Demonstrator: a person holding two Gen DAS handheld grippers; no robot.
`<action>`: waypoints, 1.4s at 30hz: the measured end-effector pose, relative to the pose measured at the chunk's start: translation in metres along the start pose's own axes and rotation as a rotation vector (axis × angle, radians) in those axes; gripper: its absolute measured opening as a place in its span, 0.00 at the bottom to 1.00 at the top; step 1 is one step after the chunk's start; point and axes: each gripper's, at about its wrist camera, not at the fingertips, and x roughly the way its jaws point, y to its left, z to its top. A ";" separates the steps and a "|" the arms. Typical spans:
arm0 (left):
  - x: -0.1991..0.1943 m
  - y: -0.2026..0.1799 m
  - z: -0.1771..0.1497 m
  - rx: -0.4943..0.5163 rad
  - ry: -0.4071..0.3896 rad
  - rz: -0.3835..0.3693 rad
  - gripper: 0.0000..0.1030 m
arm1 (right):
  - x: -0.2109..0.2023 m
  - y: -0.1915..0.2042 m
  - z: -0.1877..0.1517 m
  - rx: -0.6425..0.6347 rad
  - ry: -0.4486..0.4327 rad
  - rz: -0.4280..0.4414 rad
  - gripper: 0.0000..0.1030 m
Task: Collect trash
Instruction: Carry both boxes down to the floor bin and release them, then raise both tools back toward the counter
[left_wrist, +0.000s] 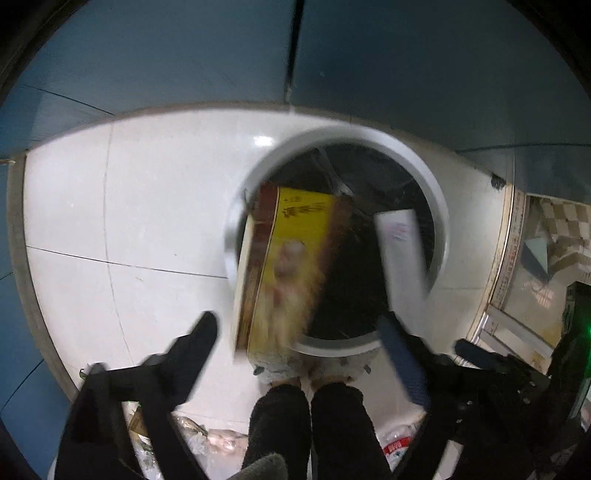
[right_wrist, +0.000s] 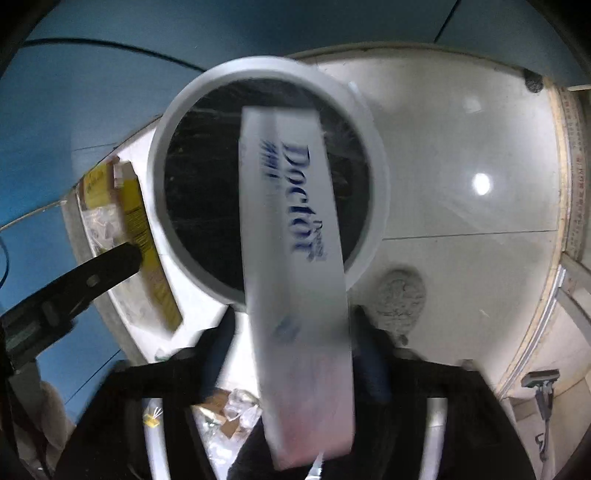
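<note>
Hovering over the round grey-rimmed bin (left_wrist: 413, 166), the spread left claw (left_wrist: 299, 332) flanked a yellow carton (left_wrist: 288, 266), untouched, while the right claw (right_wrist: 295, 332) clasped a white "Doctor" box (right_wrist: 295, 240).

**Two boxes over the bin**

A yellow box (left_wrist: 284, 273) with red side and blurred food picture hangs tilted over the near rim of the bin (left_wrist: 406, 147), a round white-rimmed one with a dark inside. A long white box (right_wrist: 295, 258), printed "Doctor" in blue, stands lengthwise above the bin's opening, also blurred.
</note>
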 end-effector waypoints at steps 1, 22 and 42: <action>-0.002 0.003 0.000 -0.001 -0.012 0.013 0.99 | -0.004 -0.002 0.000 -0.002 -0.015 -0.010 0.80; -0.173 0.032 -0.100 -0.006 -0.140 0.124 0.99 | -0.189 0.037 -0.076 -0.113 -0.245 -0.256 1.00; -0.411 0.031 -0.179 0.030 -0.400 0.072 0.99 | -0.454 0.115 -0.229 -0.109 -0.413 -0.130 1.00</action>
